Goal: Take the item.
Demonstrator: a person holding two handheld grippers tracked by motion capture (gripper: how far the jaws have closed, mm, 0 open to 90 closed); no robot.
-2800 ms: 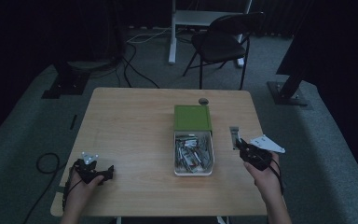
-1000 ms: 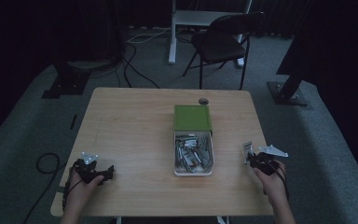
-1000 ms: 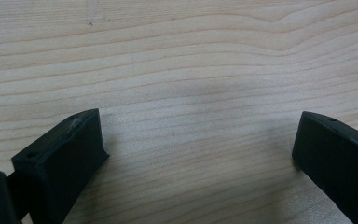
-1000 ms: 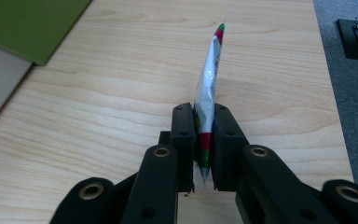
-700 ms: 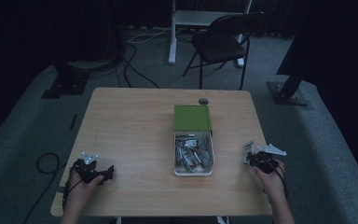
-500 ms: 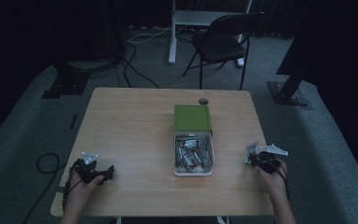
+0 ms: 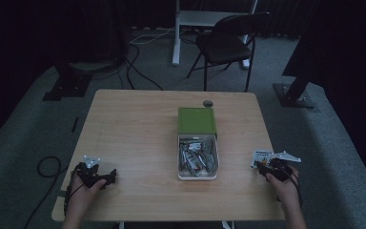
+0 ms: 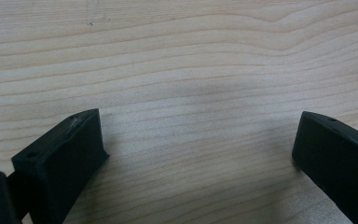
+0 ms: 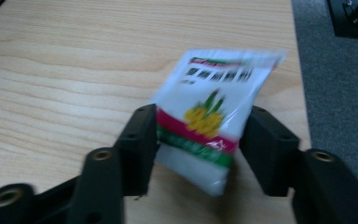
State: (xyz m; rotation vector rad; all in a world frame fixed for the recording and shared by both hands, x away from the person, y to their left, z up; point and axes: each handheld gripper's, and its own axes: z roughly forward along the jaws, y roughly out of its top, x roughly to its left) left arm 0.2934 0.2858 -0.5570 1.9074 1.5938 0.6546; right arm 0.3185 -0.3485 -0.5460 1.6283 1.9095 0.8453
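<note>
Nearest the person, at the table's (image 7: 138, 124) near right edge, the right gripper (image 9: 198, 140) has just been opening its jaws around a small white plastic sachet printed with red and green bands and a yellow corn picture (image 9: 212, 116). The packet lies between the black jaws, which now stand parted; whether the left pad touches its edge is hard to tell through the blur, but no pinch shows. In the high view the sachet (image 7: 262, 157) sits just inside that right edge, ahead of the right gripper (image 7: 270, 168).

I judge the sachet light, limp and slick: a thin film pouch that would bend, crinkle and slide rather than resist. The flat sealed margins look the best places to take hold, pinched across the short width, since the filled middle would squash and squirm.

At the near left corner the left gripper (image 8: 196, 149) rests with jaws spread wide over bare wood, nothing between them.

Farther in, toward the middle, stands one open white rectangular tin (image 7: 198, 160) heaped with similar packets, too jumbled to count, its green lid (image 7: 197, 120) just beyond it. Near the far edge lies one small dark round object (image 7: 208, 103).

Count: one loose sachet, one tin, one lid, two grippers.
</note>
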